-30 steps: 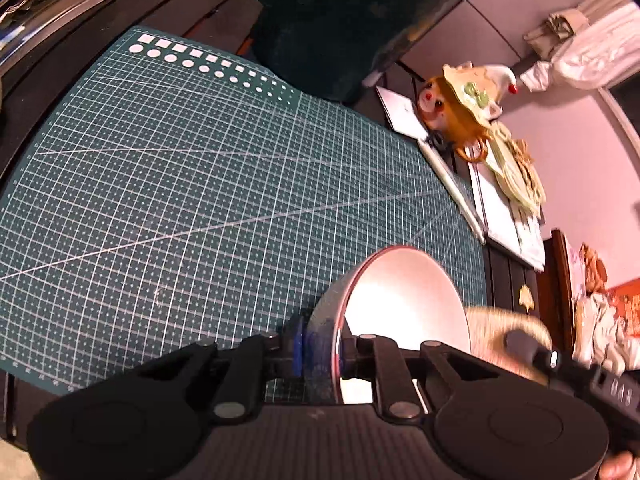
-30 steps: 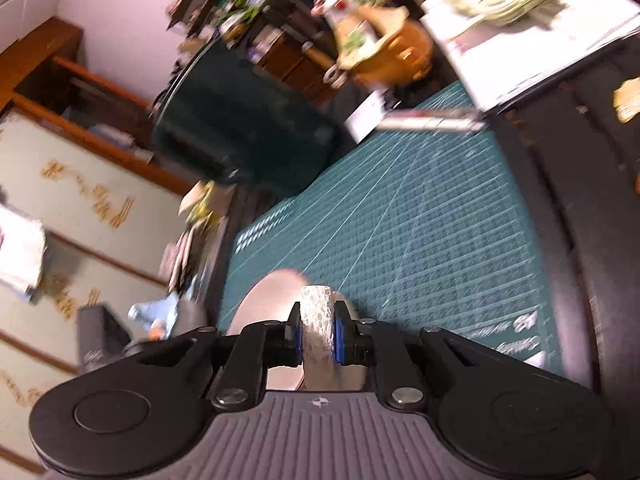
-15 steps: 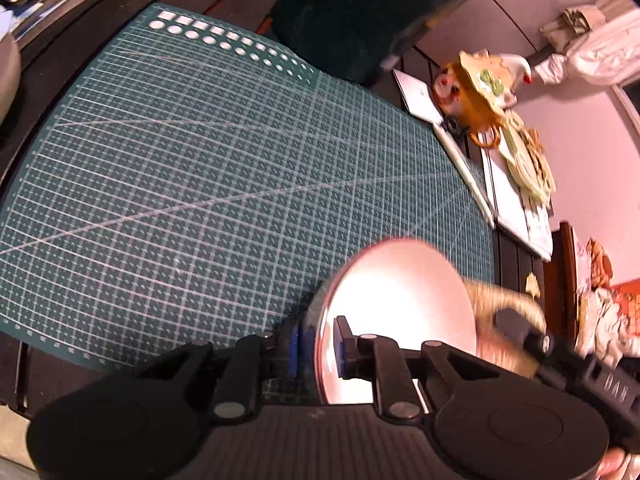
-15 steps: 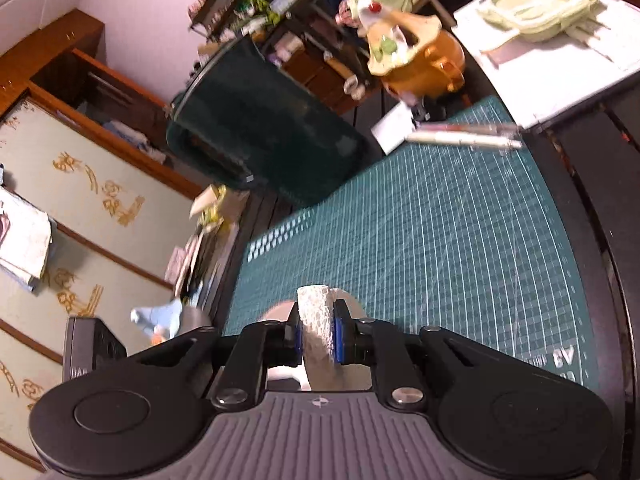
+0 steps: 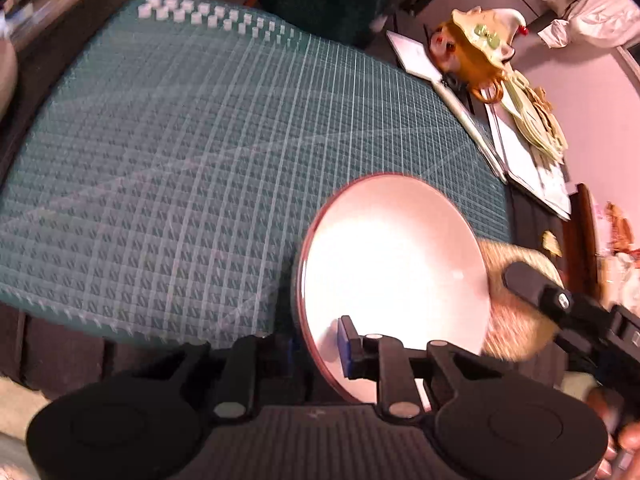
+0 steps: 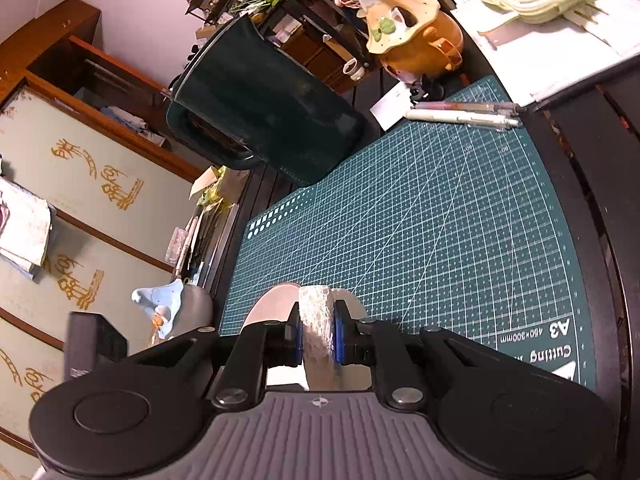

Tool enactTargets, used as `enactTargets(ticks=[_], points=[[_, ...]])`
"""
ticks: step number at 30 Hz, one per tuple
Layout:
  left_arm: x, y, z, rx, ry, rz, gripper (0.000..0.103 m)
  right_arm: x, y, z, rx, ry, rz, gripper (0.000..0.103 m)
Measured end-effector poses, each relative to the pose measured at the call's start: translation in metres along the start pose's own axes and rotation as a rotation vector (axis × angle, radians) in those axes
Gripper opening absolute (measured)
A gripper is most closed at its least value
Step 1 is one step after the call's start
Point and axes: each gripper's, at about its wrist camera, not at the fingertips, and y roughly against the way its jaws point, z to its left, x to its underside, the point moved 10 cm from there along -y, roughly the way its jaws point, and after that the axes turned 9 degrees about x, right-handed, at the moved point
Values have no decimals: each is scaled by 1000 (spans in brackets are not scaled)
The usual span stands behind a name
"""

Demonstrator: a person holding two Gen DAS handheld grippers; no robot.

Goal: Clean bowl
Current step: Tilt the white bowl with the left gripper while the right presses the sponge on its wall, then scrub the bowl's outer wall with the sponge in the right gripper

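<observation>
While its rim is pinched between the jaws of the left gripper [image 5: 316, 344], a white bowl [image 5: 392, 264] w/ a reddish edge is held tilted on its side above the near right corner of a green cutting mat [image 5: 200, 152]; nothing can be made out inside the bowl, its interior being washed out by glare. A tan, blurred scrub pad [image 5: 516, 304] is seen at the bowl's right edge, gripped by the right gripper [image 6: 316, 336], whose jaws are pressed onto a whitish, net-textured pad [image 6: 316, 320] in the right wrist view. The bowl [image 6: 272, 304] is partly seen just behind that pad. Beyond the mat, a dark green bin [image 6: 260, 108] is lying tipped, w/ an orange clown-faced figure [image 6: 416, 40], two pens [image 6: 464, 112] at the mat's far edge & papers [image 6: 552, 36] nearby. The left view is motion-blurred.
</observation>
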Motion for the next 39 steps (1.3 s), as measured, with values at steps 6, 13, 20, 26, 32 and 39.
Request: enactTargets(ticks=[6, 13, 20, 26, 32, 39], points=[[-10, 0, 7, 36, 33, -17, 14, -1, 12, -3, 13, -2, -28, 13], [-17, -16, 3, 54, 49, -9, 16, -19, 16, -4, -8, -56, -105, 13], [-16, -15, 4, 59, 41, -12, 16, -13, 2, -15, 5, -139, -47, 13], [-16, -16, 3, 63, 42, -8, 16, -12, 1, -16, -2, -161, -44, 13], [-17, -16, 3, 62, 37, -9, 16, -17, 11, -9, -32, -177, -78, 13], [-17, -16, 3, 64, 40, -11, 16, -11, -1, -17, 3, -196, -30, 13]])
